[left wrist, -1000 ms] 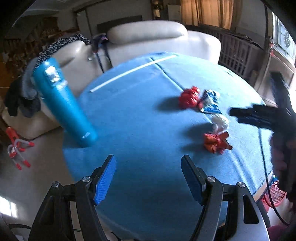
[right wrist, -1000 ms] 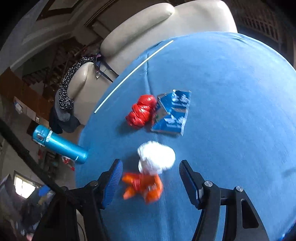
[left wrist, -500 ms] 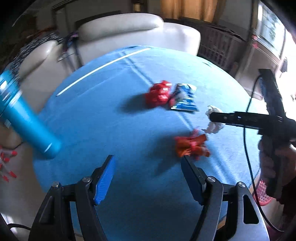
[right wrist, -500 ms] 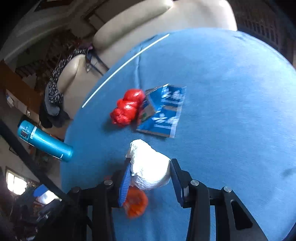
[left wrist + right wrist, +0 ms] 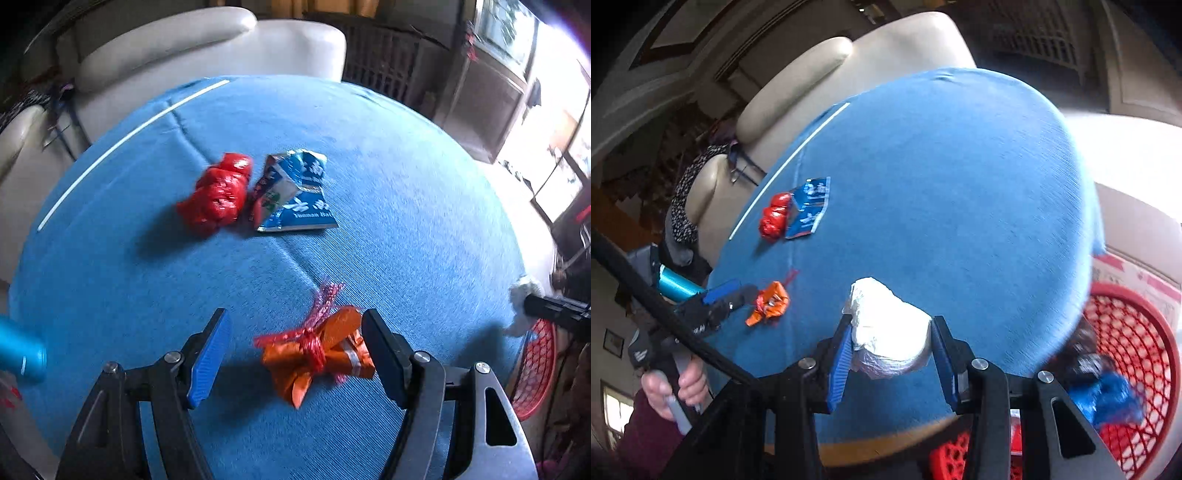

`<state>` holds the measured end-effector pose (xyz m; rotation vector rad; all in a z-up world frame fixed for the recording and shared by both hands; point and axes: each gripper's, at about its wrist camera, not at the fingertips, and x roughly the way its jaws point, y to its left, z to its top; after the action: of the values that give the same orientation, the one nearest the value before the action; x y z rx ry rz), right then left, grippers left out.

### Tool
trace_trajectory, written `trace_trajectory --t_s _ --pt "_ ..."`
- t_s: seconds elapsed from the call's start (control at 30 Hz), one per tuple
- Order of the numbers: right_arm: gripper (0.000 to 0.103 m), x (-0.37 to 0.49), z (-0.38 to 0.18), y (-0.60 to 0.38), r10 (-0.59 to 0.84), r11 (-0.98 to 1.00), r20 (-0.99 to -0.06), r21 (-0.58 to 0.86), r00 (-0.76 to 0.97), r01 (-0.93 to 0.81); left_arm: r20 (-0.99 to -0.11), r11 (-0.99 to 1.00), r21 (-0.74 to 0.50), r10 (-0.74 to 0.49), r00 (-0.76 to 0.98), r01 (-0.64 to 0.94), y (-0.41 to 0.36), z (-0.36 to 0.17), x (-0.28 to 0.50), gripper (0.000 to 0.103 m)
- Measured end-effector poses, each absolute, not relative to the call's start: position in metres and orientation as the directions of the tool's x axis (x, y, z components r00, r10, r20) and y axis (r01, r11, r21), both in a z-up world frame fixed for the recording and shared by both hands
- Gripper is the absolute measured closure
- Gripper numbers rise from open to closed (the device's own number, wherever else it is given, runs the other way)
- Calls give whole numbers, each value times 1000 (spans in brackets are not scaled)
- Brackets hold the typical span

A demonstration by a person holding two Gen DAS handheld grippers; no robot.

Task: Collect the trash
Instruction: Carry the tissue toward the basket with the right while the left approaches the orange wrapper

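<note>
My right gripper [image 5: 888, 350] is shut on a crumpled white paper wad [image 5: 886, 336] and holds it above the near edge of the blue-clothed round table [image 5: 960, 184]. Seen from the left wrist, that wad [image 5: 522, 301] hangs at the far right over the red basket [image 5: 537, 373]. My left gripper [image 5: 295, 354] stands open low over the table, with the crumpled orange wrapper [image 5: 317, 354] lying between its fingers, untouched. A red plastic bag wad [image 5: 218, 194] and a blue packet [image 5: 295, 192] lie together farther back.
The red mesh basket [image 5: 1130, 354] sits below the table's right edge with blue and dark trash inside. A teal bottle [image 5: 676, 284] lies at the table's left edge. A cream sofa [image 5: 184, 48] stands behind the table. A hand [image 5: 676, 384] holds the left gripper.
My right gripper closed on the white wad, lifted it and carried it right toward the basket. My left gripper moved forward and down until the orange wrapper lay between its fingers.
</note>
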<state>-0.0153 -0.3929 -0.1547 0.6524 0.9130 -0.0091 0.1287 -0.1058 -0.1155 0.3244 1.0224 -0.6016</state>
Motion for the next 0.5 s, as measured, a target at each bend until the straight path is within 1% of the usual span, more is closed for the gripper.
trace_trajectory --t_s 0.17,0.33,0.5 --pt "59 -30 -156 -406 268 777 -711 558 650 290 -904 733 3 -289 315 681 -115 -135 134 30" --pt "59 -41 -160 -415 289 761 -692 585 662 279 -907 739 -31 -304 292 673 -112 -138 133 30" --pt "59 -50 -163 -424 298 749 -680 602 670 277 -902 767 -40 -303 307 640 -105 -132 130 30"
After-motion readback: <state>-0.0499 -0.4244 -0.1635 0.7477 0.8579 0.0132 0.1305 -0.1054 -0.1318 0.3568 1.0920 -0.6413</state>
